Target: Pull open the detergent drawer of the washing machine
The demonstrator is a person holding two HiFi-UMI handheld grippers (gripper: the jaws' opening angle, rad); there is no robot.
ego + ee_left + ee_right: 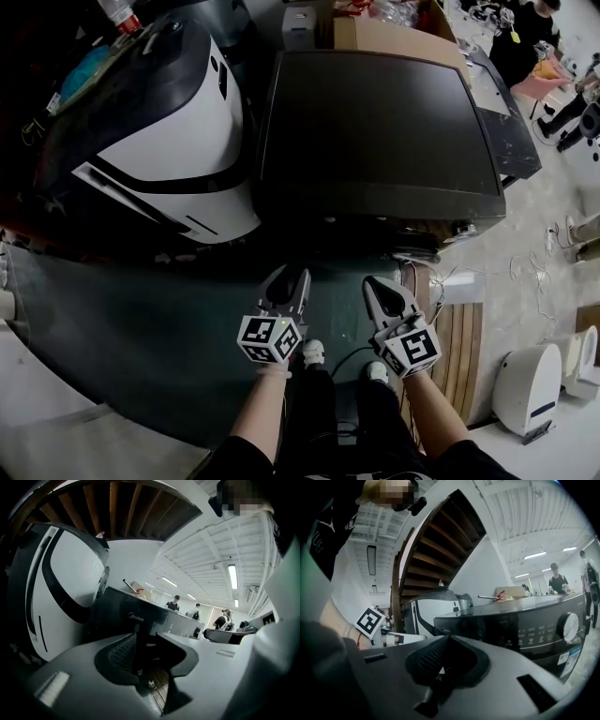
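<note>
The washing machine (pixel 375 131) stands right of a rounded appliance (pixel 159 122), a cardboard box (pixel 384 36) behind it, the left gripper (pixel 291 276) and right gripper (pixel 372 282) before it.

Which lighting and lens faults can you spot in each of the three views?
Head view: the dark washing machine top is underexposed, the floor at right bright. Left gripper view: fisheye curves the ceiling; the near left tongs look soft. Right gripper view: black vignette in the corners.
</note>
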